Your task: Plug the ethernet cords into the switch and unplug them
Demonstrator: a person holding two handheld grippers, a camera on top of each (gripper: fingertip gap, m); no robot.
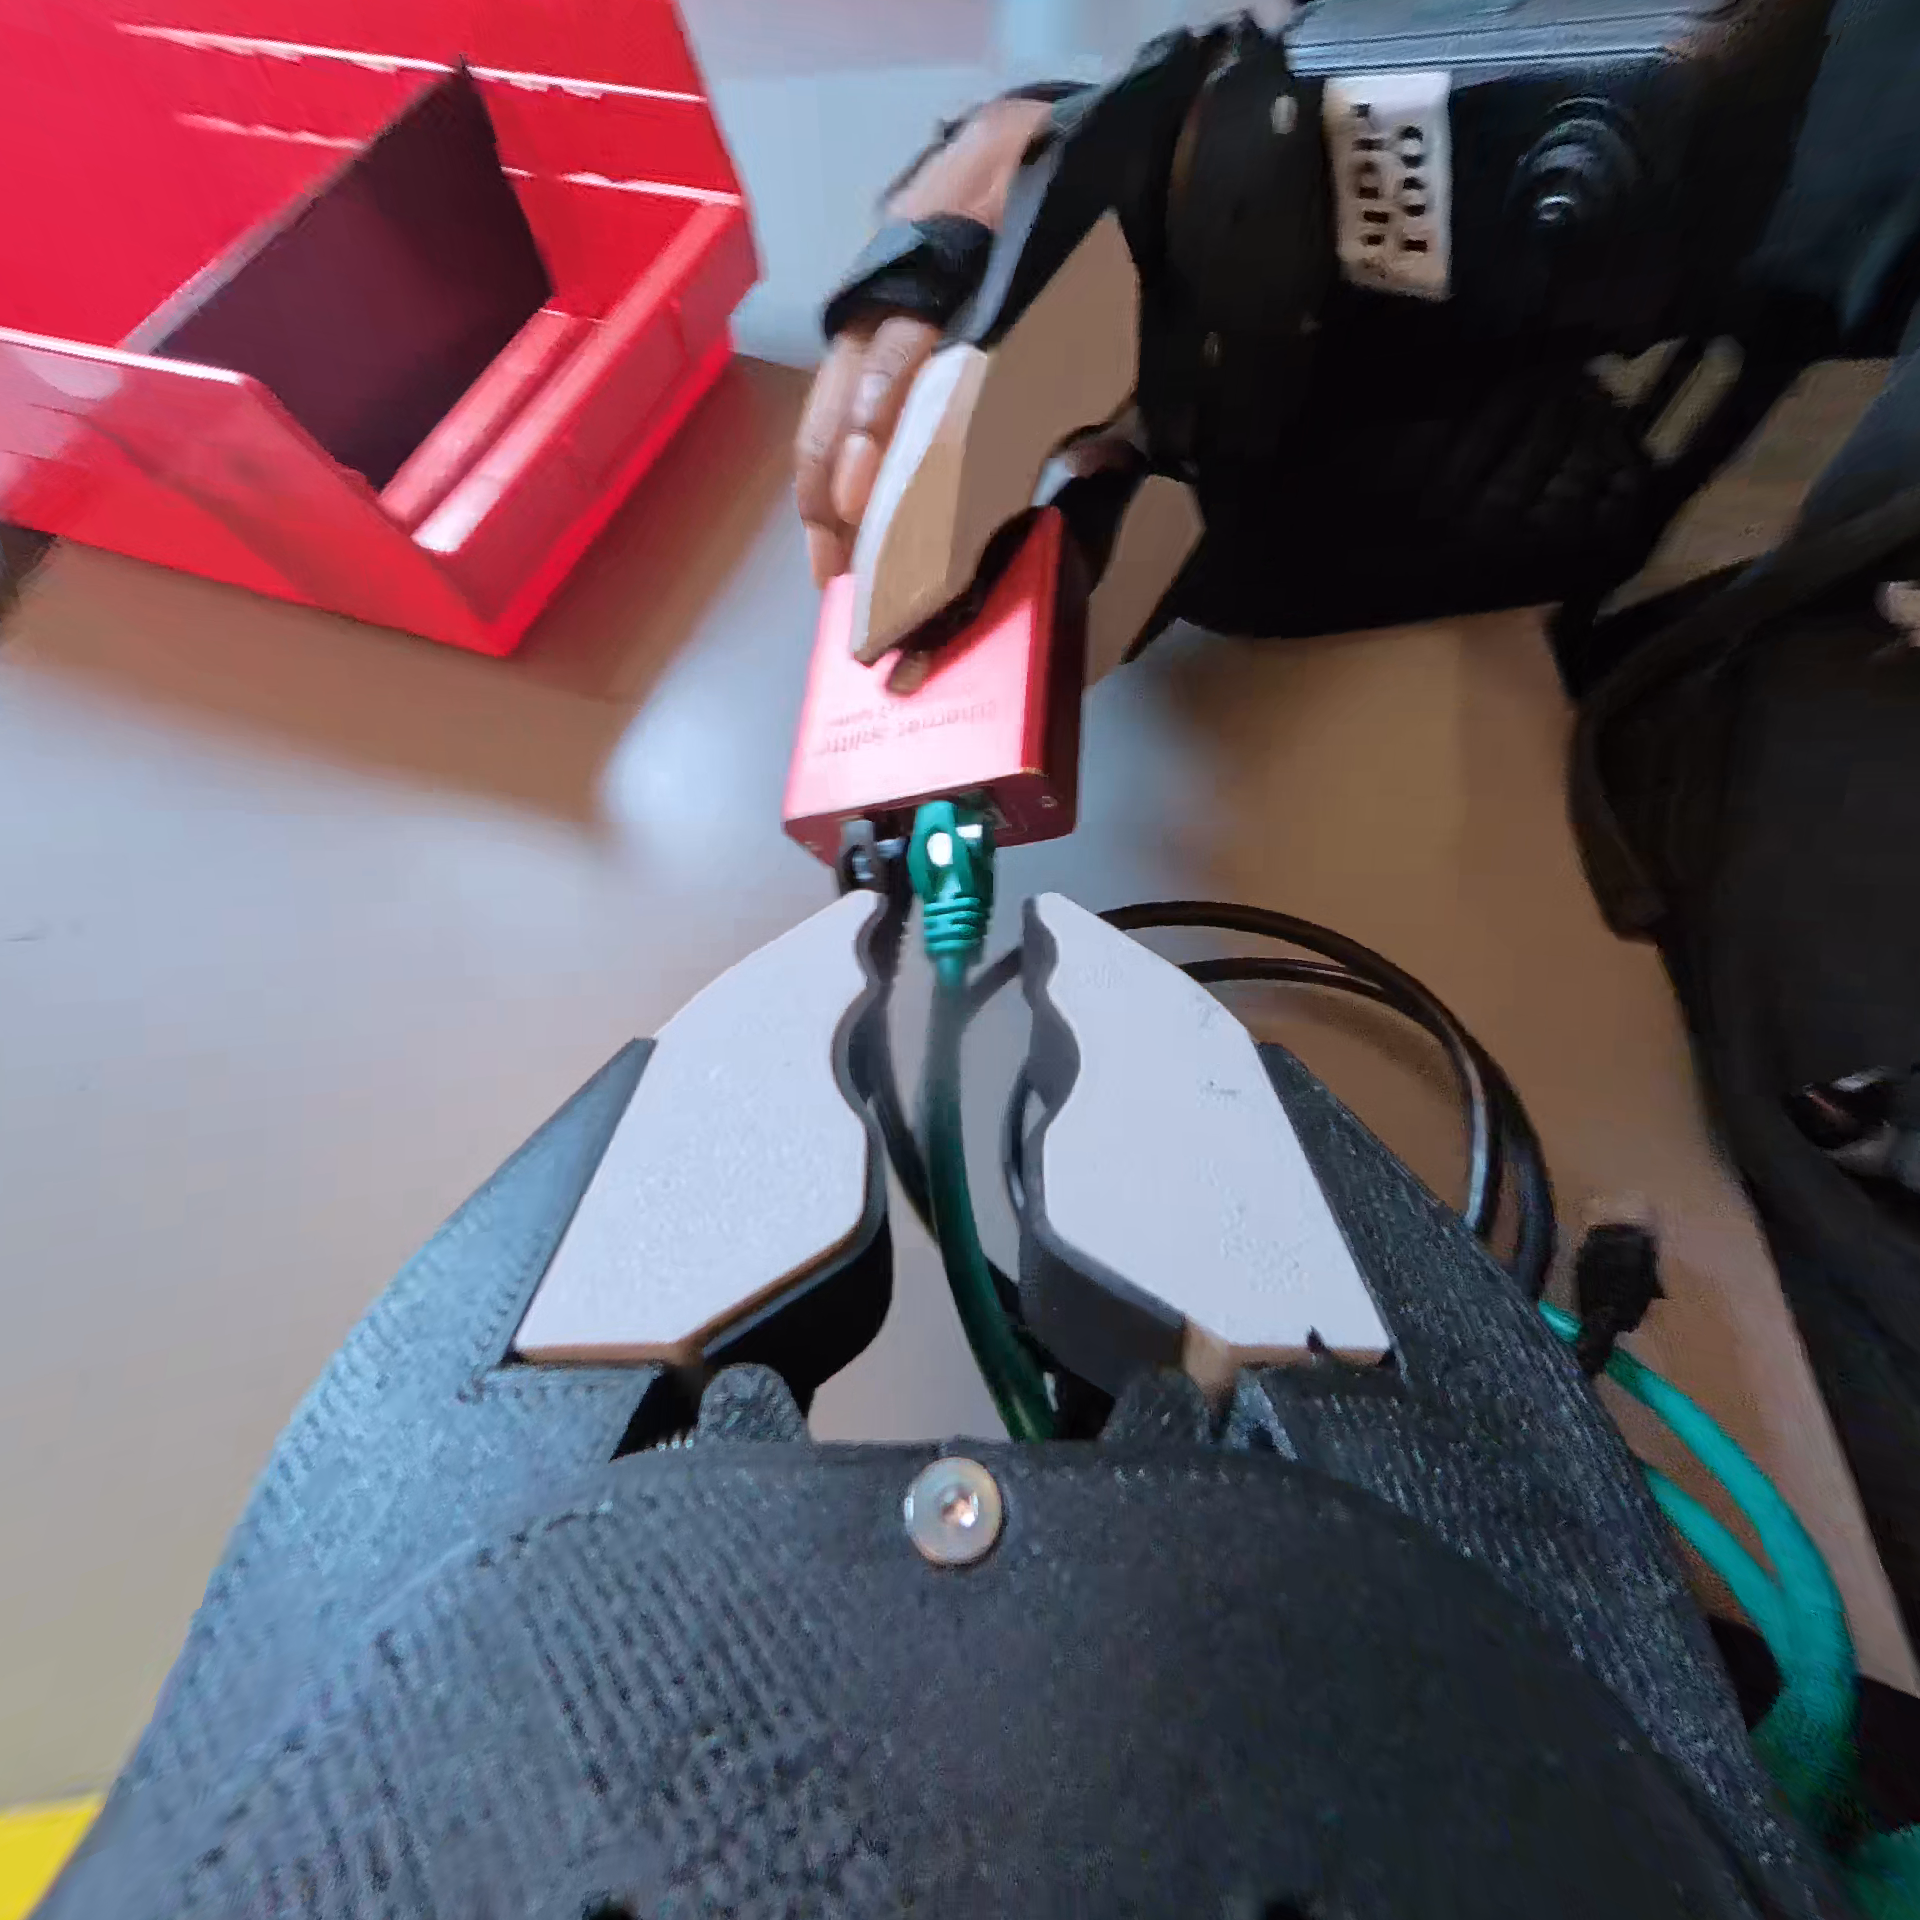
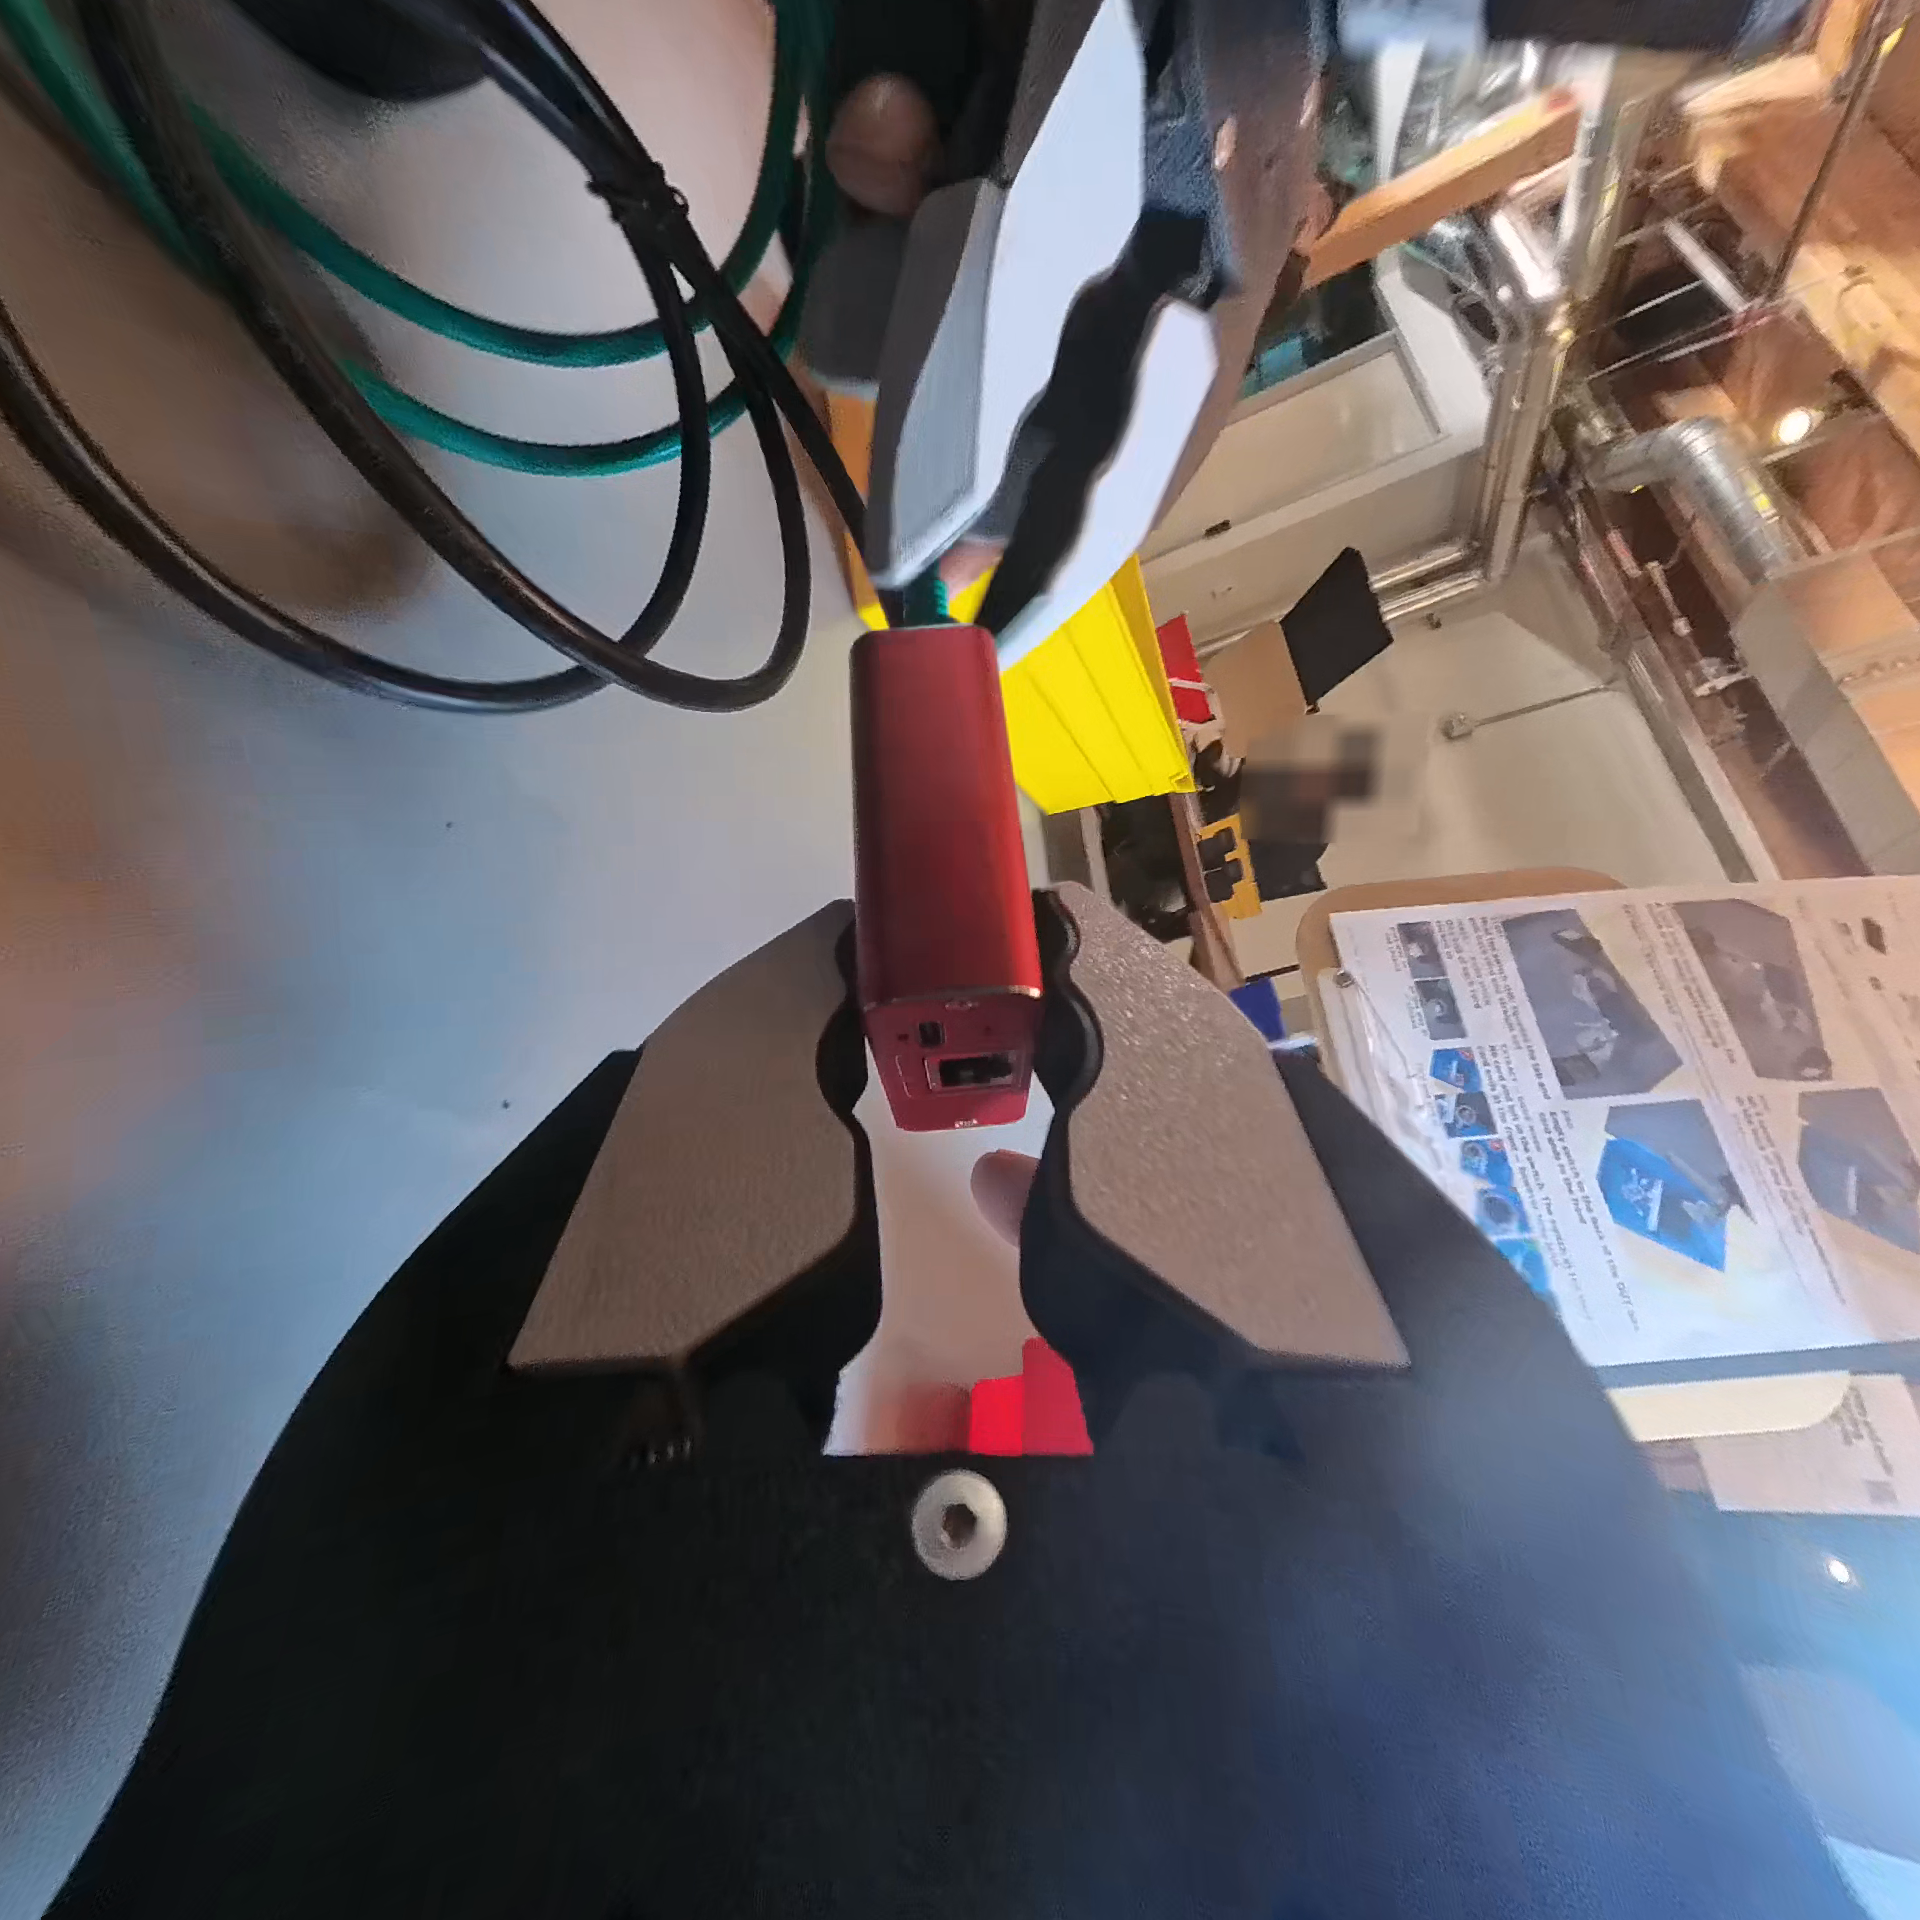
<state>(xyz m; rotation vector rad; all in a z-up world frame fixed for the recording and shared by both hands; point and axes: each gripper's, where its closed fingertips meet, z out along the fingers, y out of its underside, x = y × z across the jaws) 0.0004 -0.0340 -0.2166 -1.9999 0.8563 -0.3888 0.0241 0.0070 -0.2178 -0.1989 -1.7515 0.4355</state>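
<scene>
The right gripper (image 2: pixel 951 1023) pinches the red switch (image 2: pixel 940 862) between its two fingers and holds it up off the table (image 1: pixel 312 883). One end of the switch sits between the fingers, and a port on that end has nothing in it. In the left wrist view, one finger (image 1: pixel 935 520) of this gripper lies flat on top of the switch (image 1: pixel 935 707), and a person's hand (image 1: pixel 862 416) shows just behind it.

At the other end of the switch, a green cord (image 1: pixel 951 997) is plugged in. Its green plug (image 1: pixel 948 873) sticks out of the port. A small black plug (image 1: pixel 868 847) sits in the port just beside it.

The left gripper (image 1: pixel 951 925) is spread apart. Its tips are near the green plug, one on each side, but they do not touch it. The green cord runs back between the two fingers. In the right wrist view this gripper (image 2: pixel 961 582) comes in from the top, with its tips close to the far end of the switch.

Black cords (image 2: pixel 665 582) and loops of the green cord (image 2: pixel 520 343) lie on the table. A red bin (image 1: pixel 343 332) stands on the table, well apart from the switch. A yellow bin (image 2: pixel 1091 717) shows behind the switch. Some paper sheets (image 2: pixel 1621 1101) with pictures lie off to the side.
</scene>
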